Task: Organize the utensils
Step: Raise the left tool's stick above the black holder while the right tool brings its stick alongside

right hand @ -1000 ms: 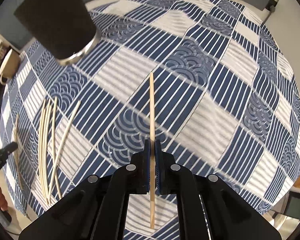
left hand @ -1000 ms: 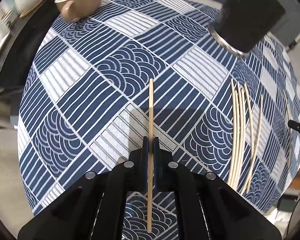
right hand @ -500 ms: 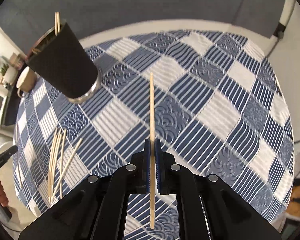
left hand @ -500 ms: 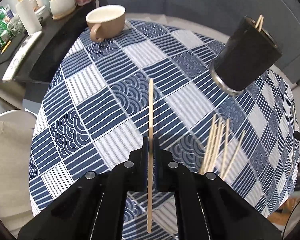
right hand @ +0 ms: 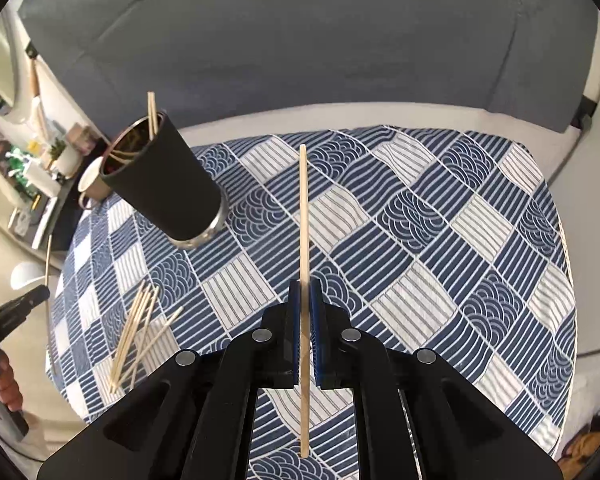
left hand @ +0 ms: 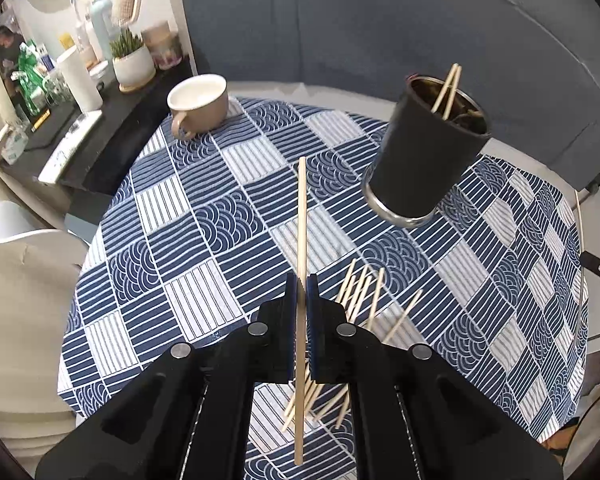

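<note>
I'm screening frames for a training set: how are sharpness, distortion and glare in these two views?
Left wrist view: strong fisheye bowing of the tablecloth; the held chopstick and black cup look sharp, and the shelf clutter is bright but not blown out. Right wrist view: same bowing, dark corners, the cup crisp, and no harsh glare.

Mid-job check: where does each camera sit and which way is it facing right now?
Left wrist: on the left hand-held gripper, looking forward and down over the tablecloth; its fingers pinch a stick; mug far left.
Right wrist: on the right hand-held gripper, same downward tilt; its own stick pinched; a hand at left edge.
Shared: black cup, loose sticks.
</note>
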Demonstrator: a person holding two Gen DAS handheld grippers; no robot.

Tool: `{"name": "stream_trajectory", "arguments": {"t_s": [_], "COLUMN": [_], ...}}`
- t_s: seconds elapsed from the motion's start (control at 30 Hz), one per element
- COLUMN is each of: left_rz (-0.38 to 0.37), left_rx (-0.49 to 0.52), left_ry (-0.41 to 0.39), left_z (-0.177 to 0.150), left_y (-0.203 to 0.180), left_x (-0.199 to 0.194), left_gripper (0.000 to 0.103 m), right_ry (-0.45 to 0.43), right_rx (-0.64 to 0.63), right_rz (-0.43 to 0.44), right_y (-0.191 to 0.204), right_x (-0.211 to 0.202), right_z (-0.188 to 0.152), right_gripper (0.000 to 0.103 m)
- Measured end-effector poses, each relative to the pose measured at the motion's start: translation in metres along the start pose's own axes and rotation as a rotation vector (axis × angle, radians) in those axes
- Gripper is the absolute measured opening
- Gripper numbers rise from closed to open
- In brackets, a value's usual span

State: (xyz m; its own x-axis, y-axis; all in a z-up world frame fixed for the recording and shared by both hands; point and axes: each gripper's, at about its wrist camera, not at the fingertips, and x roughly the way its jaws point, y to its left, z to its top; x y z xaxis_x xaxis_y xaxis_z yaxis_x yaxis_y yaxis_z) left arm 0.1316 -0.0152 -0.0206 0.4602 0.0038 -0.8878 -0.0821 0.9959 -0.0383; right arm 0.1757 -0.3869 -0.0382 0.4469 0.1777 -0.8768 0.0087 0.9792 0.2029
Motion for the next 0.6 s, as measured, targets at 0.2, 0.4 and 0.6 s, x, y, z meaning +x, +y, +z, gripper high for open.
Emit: {"name": "stream_trajectory", "arguments": {"t_s": [0.2, 0.4, 0.6], "left_rz": [0.014, -0.031, -0.102], "left_rx": [0.010, -0.005, 0.026], "left_ry": [-0.051, -0.074, -0.113], "left_z": [0.012, 0.037, 0.068], "left_y": [-0.017, -0.023, -0.033], "left_x": [-0.025, -0.036, -0.041], "left_gripper": [0.005, 0.005, 0.005], "right_ry": [-0.042, -0.129, -0.227], "right_rx": [-0.054, -0.101, -0.121], "right_rz": [0.046, 0.121, 0.177], "right_y": [0.010, 0.037, 0.063], "right_x": [-0.015, -0.032, -0.043], "right_z": [0.021, 0.045, 0.071], "right_gripper": [0.005, 0.005, 0.005]}}
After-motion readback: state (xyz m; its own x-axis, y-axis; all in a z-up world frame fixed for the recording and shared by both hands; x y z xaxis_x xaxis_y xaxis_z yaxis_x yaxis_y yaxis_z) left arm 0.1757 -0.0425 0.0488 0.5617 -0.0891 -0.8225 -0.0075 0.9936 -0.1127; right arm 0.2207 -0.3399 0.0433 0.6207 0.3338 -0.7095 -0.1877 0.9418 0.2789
